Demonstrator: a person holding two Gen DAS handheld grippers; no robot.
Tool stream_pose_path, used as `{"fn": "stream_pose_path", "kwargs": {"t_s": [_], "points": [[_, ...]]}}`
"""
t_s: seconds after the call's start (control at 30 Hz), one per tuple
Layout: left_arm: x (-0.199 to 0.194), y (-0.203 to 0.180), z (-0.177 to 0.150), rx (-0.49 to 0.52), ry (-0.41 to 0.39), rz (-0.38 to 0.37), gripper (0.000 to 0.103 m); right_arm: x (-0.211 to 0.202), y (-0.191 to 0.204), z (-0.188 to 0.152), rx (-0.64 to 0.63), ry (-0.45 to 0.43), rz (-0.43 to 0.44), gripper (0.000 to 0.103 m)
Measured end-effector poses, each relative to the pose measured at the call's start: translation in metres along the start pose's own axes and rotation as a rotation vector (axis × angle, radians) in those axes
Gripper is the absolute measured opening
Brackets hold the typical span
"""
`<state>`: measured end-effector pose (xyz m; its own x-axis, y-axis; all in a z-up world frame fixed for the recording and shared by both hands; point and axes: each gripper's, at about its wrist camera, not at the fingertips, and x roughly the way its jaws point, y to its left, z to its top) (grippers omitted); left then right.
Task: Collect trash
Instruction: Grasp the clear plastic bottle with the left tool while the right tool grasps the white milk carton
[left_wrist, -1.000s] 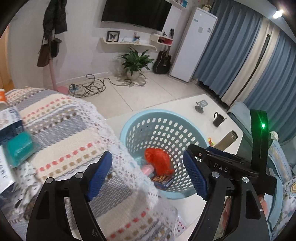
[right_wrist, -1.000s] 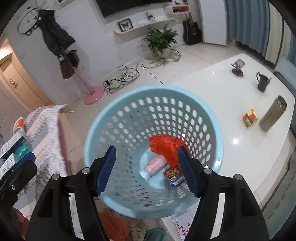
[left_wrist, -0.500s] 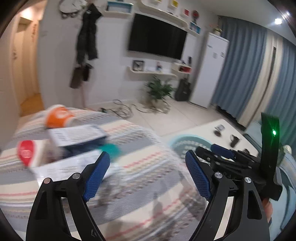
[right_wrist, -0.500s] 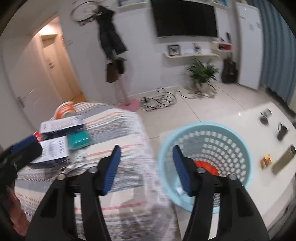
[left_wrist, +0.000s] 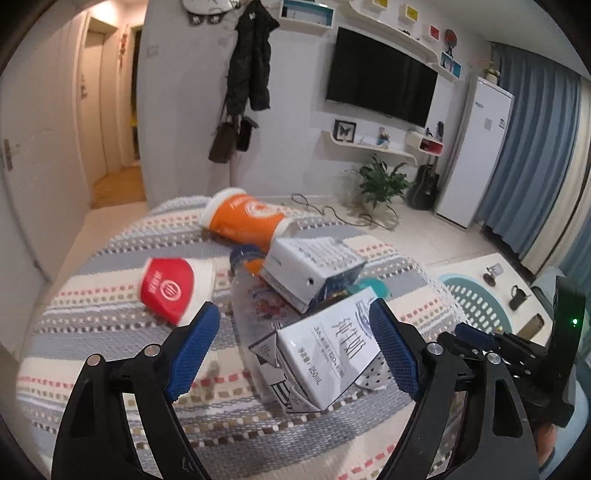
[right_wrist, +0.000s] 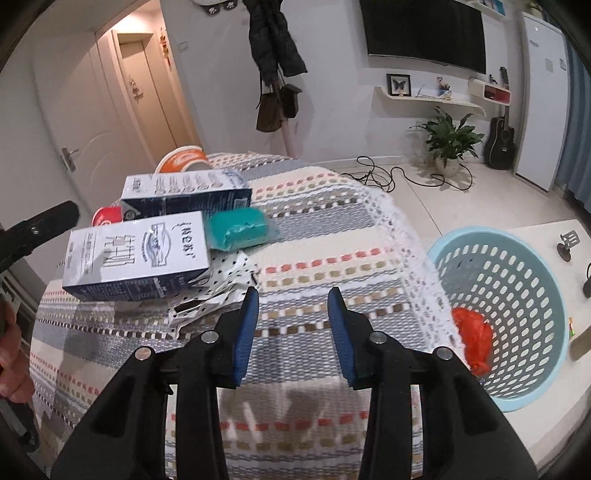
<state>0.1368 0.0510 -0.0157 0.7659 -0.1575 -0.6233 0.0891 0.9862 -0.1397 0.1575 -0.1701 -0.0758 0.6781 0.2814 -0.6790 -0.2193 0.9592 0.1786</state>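
Your left gripper (left_wrist: 293, 345) is spread wide over the nearer of two milk cartons (left_wrist: 327, 354); your right gripper (right_wrist: 293, 334) is narrower and empty. Two paper cups, orange (left_wrist: 242, 219) and red (left_wrist: 171, 290), lie toward the cloth's (right_wrist: 332, 236) far edge. Only the right view shows the basket's (right_wrist: 524, 384) red bag (right_wrist: 474, 345), past the right edge.

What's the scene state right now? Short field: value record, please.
surface: striped cloth
trash on cloth: near milk carton, second carton, orange cup on its side, red cup, teal packet, clear bottle
basket: light blue basket right of the cloth, red bag inside
left tongs: open, straddling the near milk carton, not closed on it
right tongs: open, empty, over the cloth
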Motion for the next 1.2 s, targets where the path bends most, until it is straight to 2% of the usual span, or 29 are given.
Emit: {"fn": "stream_pose_path", "kwargs": {"t_s": [0.23,0.4,0.5,0.57,0.73,0.83,0.87,0.9,0.97,1.03,1.1,1.2], "points": [[0.014,-0.006,-0.018,-0.012,0.09,-0.112,0.065,-0.007,0.003,0.001,-0.013,-0.004,-0.002,0.035],[0.008,-0.029,-0.043,0.029,0.17,-0.232,0.065,-0.01,-0.006,0.001,0.015,-0.002,-0.002,0.035],[0.009,-0.046,-0.058,0.056,0.203,-0.27,0.066,-0.009,-0.012,0.002,0.035,0.003,-0.004,0.035],[0.012,-0.051,-0.065,0.044,0.225,-0.317,0.066,-0.011,-0.016,0.004,0.052,0.004,0.004,0.035],[0.011,-0.059,-0.076,0.028,0.229,-0.384,0.066,-0.02,-0.017,0.009,0.069,-0.003,0.03,0.035],[0.002,-0.045,-0.078,0.003,0.194,-0.336,0.068,-0.028,-0.008,0.012,0.066,-0.008,0.06,0.036],[-0.001,-0.033,-0.077,-0.021,0.173,-0.297,0.068,-0.031,-0.003,0.012,0.061,-0.008,0.068,0.036],[-0.002,-0.026,-0.073,-0.037,0.158,-0.264,0.068,-0.032,0.002,0.013,0.059,-0.006,0.074,0.039],[-0.004,-0.01,-0.067,-0.074,0.13,-0.203,0.069,-0.032,0.018,0.012,0.055,-0.003,0.094,0.051],[-0.001,0.007,-0.056,-0.127,0.104,-0.162,0.075,-0.03,0.034,0.01,0.044,0.003,0.105,0.055],[0.009,0.013,-0.044,-0.158,0.096,-0.123,0.08,-0.026,0.047,0.006,0.031,0.014,0.107,0.055],[0.031,0.01,-0.033,-0.143,0.129,-0.073,0.08,-0.02,0.058,0.0,0.035,0.038,0.11,0.055]]}}
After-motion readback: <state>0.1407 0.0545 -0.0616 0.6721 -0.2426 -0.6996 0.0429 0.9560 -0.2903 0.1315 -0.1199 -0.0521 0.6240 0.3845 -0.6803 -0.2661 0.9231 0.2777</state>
